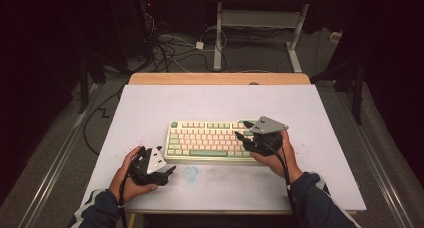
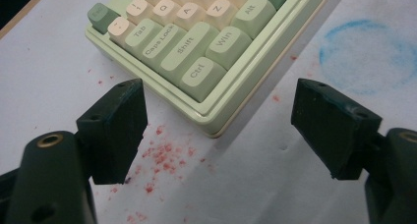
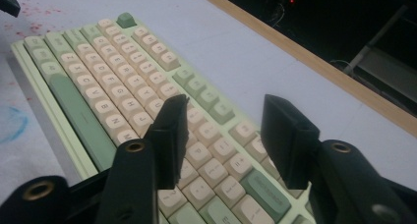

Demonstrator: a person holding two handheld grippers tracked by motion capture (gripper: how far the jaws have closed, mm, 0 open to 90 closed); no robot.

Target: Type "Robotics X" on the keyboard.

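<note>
The left gripper [image 2: 219,130], jaws spread wide and holding nothing, sits just off the near-left corner of the keyboard [image 1: 210,139], which lies mid-table [image 1: 150,103]. A careless close could shove that corner aside. The right gripper [image 3: 223,130] hovers over the right-hand keys, half open, perhaps grazing a keycap.

Dim lab recording bay, white-topped table [image 1: 150,100], black curtains, tangled floor cables [image 1: 170,50], metal desk frame [image 1: 260,23]
</note>
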